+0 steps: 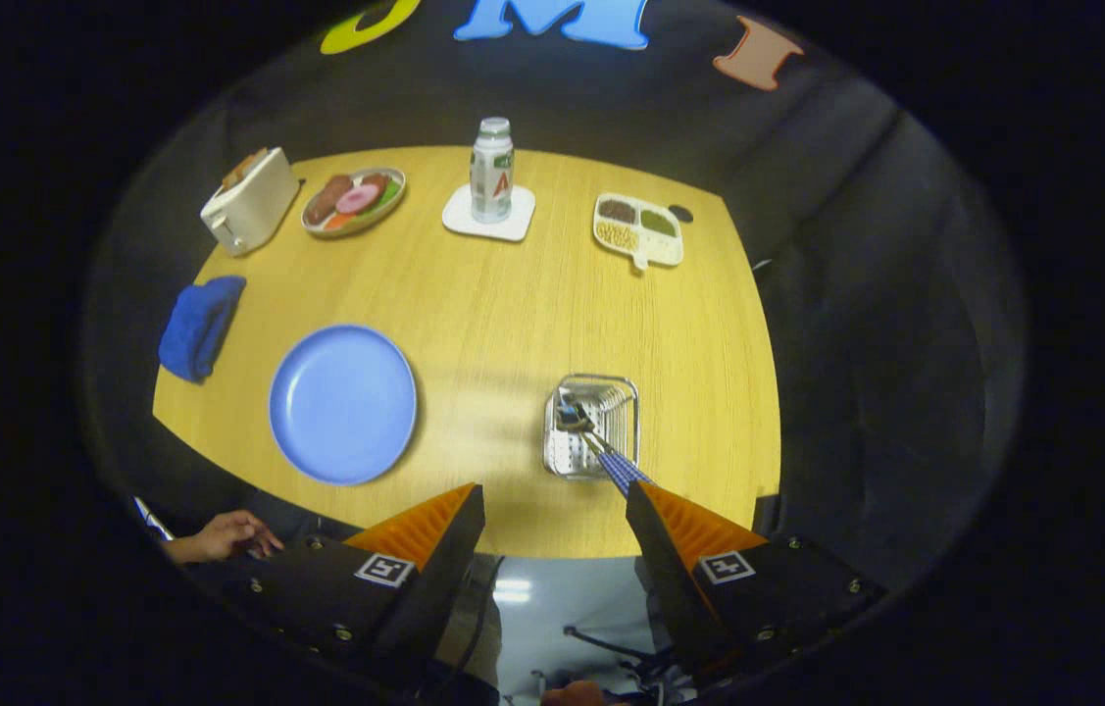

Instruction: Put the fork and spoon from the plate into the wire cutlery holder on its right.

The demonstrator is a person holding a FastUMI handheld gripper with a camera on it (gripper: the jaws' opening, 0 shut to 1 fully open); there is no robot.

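We see the round blue plate (343,404) bare near the wooden table's (513,314) left edge, cutlery with a blue checked handle (623,471) standing in the wire cutlery holder (592,427) near its front edge, and our gripper (555,510) spread wide and empty above, so little seems left but withdrawing.

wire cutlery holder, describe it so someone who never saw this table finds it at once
On the round wooden table, look to the right of the blue plate, just ahead of the open gripper. The wire cutlery holder is a small silver metal basket with cutlery inside, a blue checked handle sticking out; nothing else there is wire.
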